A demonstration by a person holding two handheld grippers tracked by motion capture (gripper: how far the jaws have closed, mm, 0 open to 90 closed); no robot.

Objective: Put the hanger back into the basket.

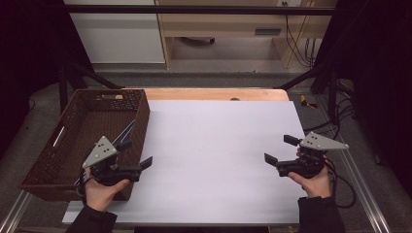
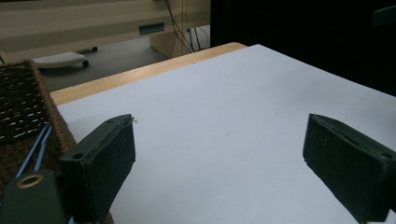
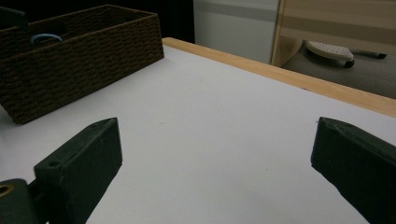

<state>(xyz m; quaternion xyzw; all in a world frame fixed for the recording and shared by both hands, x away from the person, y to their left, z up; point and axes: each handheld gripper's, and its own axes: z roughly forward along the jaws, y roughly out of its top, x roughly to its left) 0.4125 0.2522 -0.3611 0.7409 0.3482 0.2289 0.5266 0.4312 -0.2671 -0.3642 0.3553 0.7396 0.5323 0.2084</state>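
The left gripper (image 1: 136, 154) is hovering at the near left over the white sheet (image 1: 218, 160), its jaws spread wide with nothing between them. The right gripper (image 1: 281, 148) is hovering at the near right, jaws likewise spread and empty. Farther left, a brown woven basket (image 1: 46, 165) is sitting beside the sheet, with a blue-handled item (image 2: 39, 147) lying inside.

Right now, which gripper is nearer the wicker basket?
Left. The left gripper sits at the wicker basket's right wall; the right gripper is across the white table.
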